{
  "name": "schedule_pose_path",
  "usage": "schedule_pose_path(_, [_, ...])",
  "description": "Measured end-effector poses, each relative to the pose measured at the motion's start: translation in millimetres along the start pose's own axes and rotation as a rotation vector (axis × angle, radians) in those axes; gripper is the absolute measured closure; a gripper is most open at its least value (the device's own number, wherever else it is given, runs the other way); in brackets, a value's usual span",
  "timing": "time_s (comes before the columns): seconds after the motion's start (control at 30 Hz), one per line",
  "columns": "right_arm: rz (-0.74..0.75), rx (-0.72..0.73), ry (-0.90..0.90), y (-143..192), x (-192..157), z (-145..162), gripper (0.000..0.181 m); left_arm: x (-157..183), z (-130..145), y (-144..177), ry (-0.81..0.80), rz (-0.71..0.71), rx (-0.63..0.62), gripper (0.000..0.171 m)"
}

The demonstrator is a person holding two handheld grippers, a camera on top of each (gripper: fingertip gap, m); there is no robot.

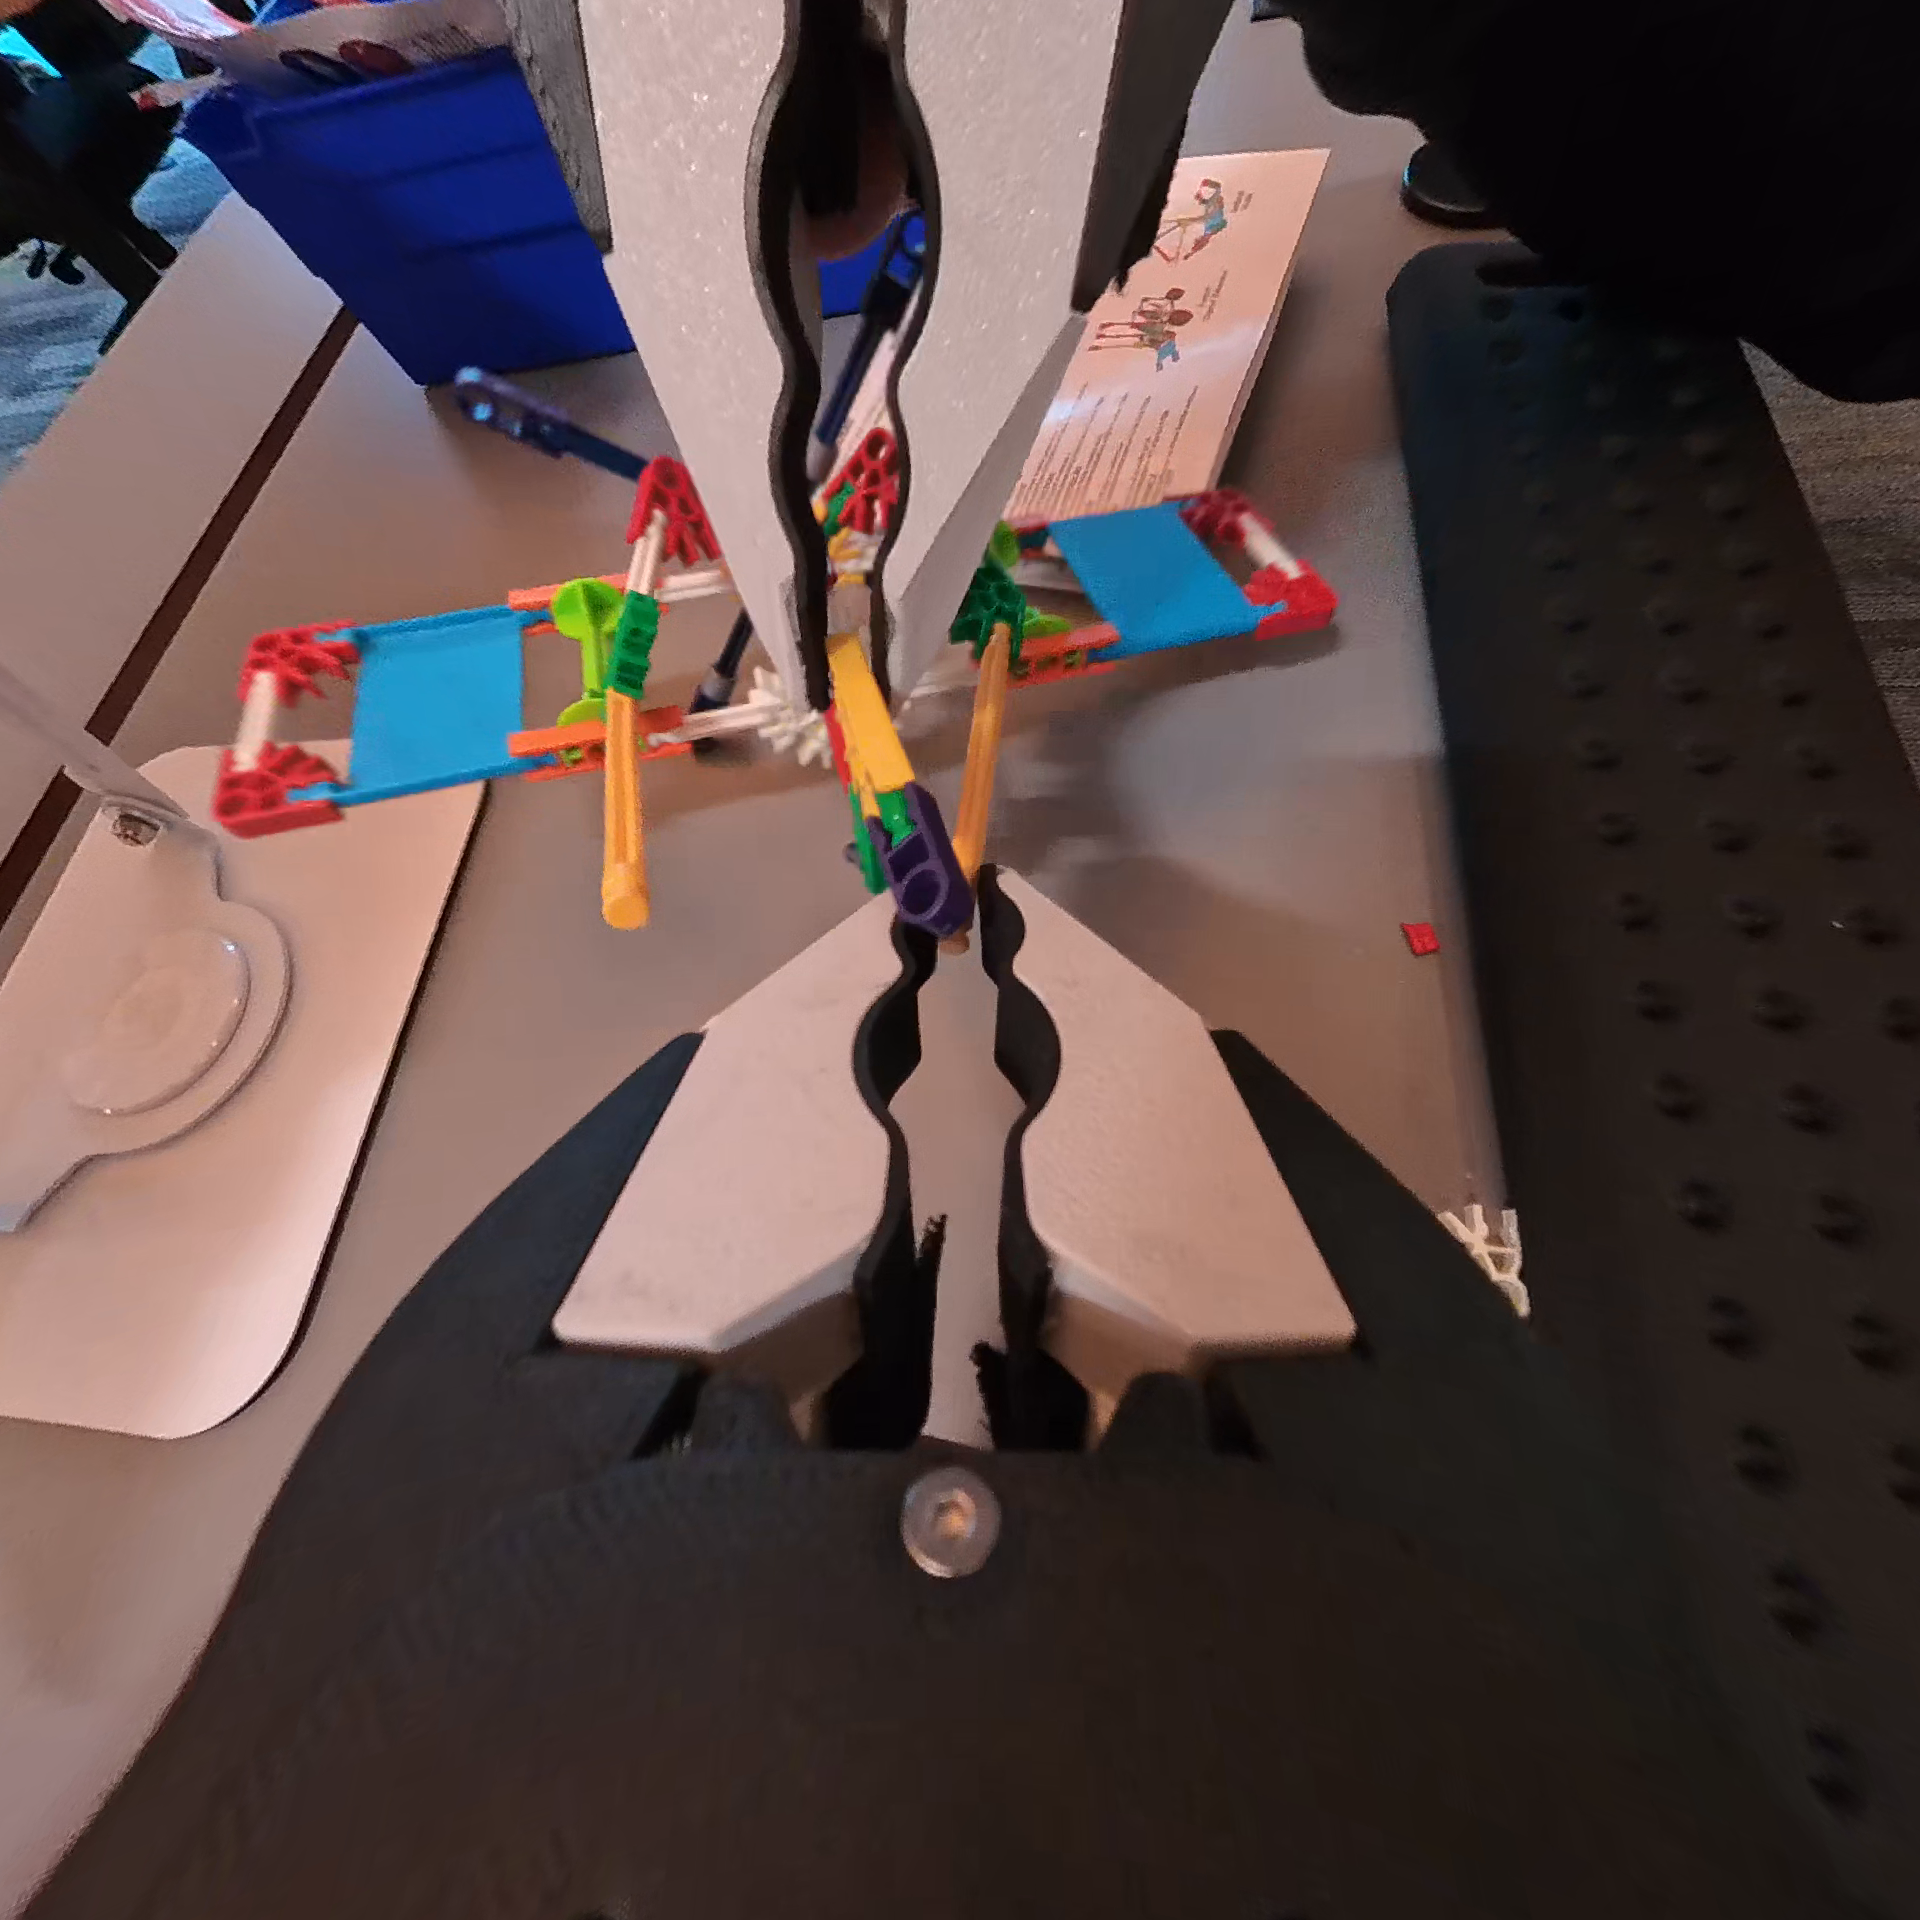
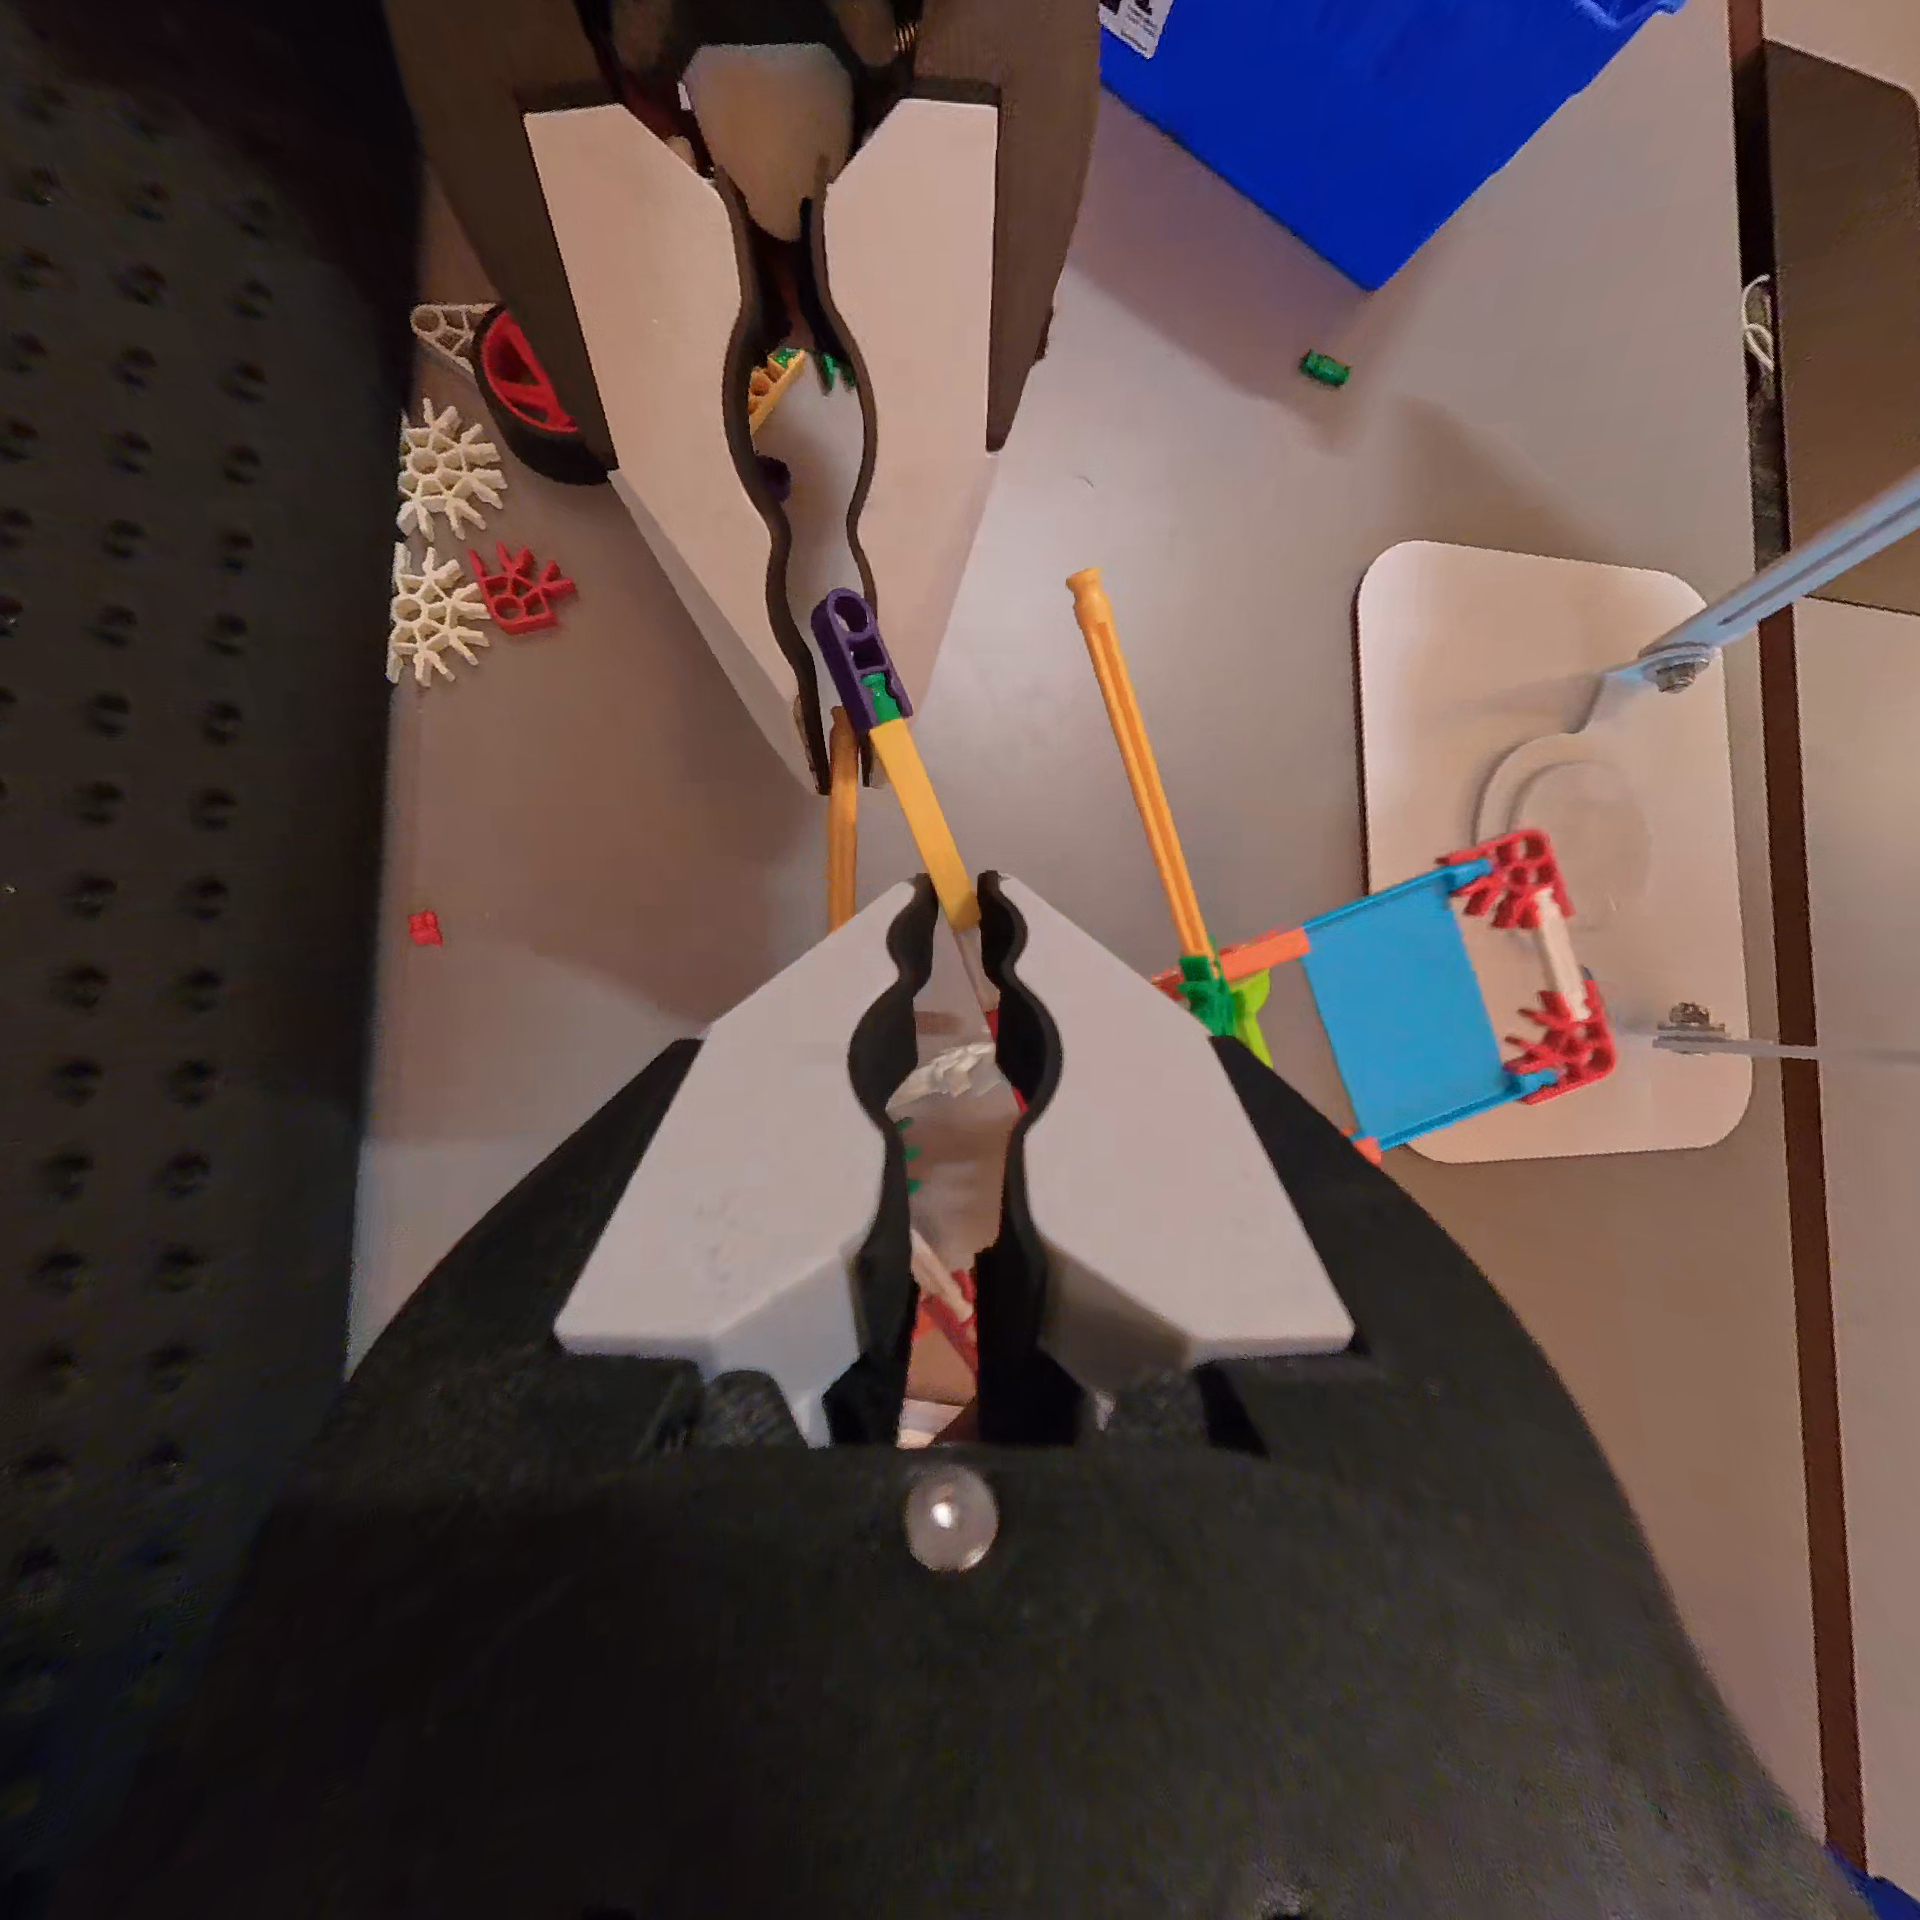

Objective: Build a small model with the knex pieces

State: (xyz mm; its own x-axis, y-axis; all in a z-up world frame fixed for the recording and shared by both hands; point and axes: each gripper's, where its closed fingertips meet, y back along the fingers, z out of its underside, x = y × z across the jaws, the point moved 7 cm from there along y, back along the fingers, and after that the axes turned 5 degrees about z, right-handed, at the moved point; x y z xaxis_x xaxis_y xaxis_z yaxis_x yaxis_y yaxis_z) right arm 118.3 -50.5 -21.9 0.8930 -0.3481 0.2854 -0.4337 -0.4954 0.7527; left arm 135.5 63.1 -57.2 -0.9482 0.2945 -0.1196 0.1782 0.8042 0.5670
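A toy model of rods and connectors with blue panels [image 1: 436,707] lies on the grey table; it also shows in the right wrist view [image 2: 1403,1018]. My right gripper [image 2: 956,896] is shut on a yellow rod [image 2: 920,790] tipped with a green piece and a purple connector [image 2: 857,649]. In the left wrist view the right gripper [image 1: 847,675] comes down from above, facing my left gripper. My left gripper [image 1: 951,914] is closed on the end of a thin yellow rod [image 1: 982,748] that slants out of the model. The purple connector [image 1: 920,873] sits right at its tips.
A blue bin [image 1: 416,208] and an instruction booklet [image 1: 1174,364] lie behind the model. A black perforated mat [image 1: 1662,831] runs along one side. A white base plate [image 1: 156,1039] holds a metal bracket. Loose white connectors [image 2: 447,478], a red connector [image 2: 520,592] and a red wheel [image 2: 520,384] lie by the mat. The tips of both grippers are at nearly the same place.
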Motion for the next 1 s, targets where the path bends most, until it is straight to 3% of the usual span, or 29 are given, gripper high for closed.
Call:
schedule_pose_path(0.37, [0.096, -0.009, -0.01, -7, 8, 0, 0.176, -14, 16, 3, 0.068, -0.053, -0.067, 0.15])
schedule_pose_path(0.53, [0.142, -0.027, -0.032, -10, 13, 0, 0.176, -23, 12, 2, 0.151, -0.05, 0.043, 0.162])
schedule_pose_path(1.0, [0.252, -0.092, -0.073, -18, 23, 0, 0.176, -22, 7, 3, 0.087, -0.098, 0.054, 0.166])
